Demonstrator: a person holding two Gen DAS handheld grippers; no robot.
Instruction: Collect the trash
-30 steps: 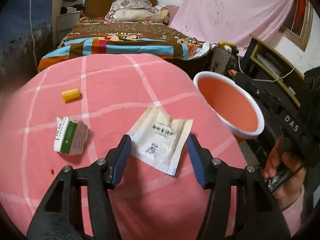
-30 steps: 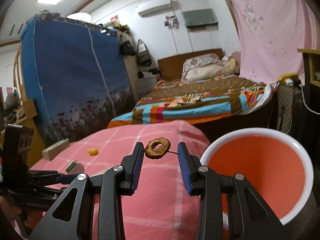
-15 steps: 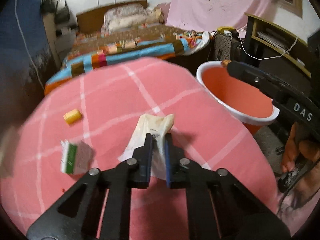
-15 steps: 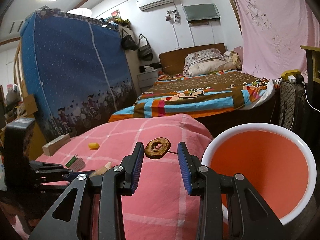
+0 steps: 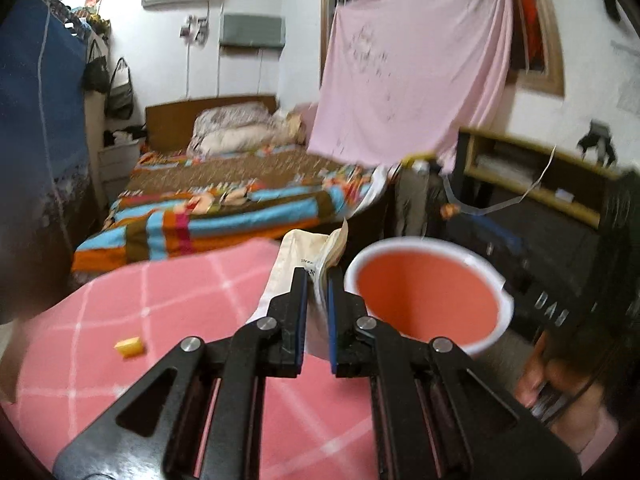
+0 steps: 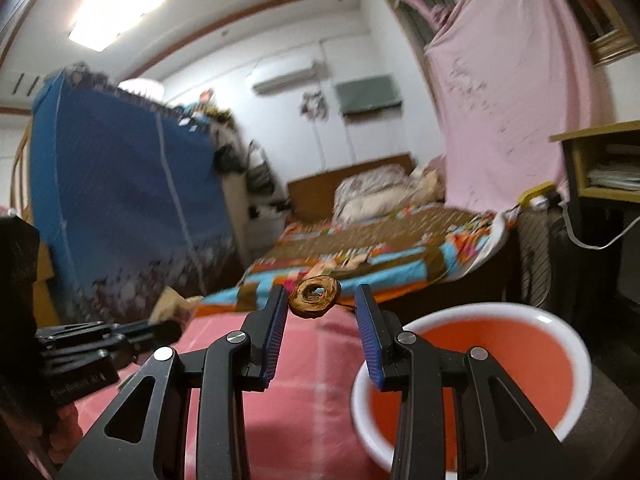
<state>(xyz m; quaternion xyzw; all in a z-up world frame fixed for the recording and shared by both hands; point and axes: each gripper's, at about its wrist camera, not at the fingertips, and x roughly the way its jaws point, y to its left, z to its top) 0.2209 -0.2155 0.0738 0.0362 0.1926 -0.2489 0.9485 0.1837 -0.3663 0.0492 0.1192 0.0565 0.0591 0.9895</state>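
Observation:
My left gripper (image 5: 316, 280) is shut on a white paper sachet (image 5: 296, 258) and holds it lifted above the pink checked table (image 5: 168, 312), just left of the orange bin with a white rim (image 5: 424, 300). My right gripper (image 6: 322, 300) is shut on a brown dried ring slice with a thin stem (image 6: 316, 294), held just left of the bin's rim (image 6: 472, 360). The left gripper also shows at the left of the right wrist view (image 6: 160, 328). A small yellow piece (image 5: 129, 346) lies on the table.
A bed with a striped blanket (image 5: 224, 204) stands behind the table. A blue wardrobe (image 6: 120, 208) is at the left, a dark shelf unit (image 5: 532, 188) at the right. A pink sheet (image 5: 408, 72) hangs at the window.
My left gripper closed on the sachet, lifted it off the table and carried it toward the bin. My right gripper tilted upward, still holding the ring slice.

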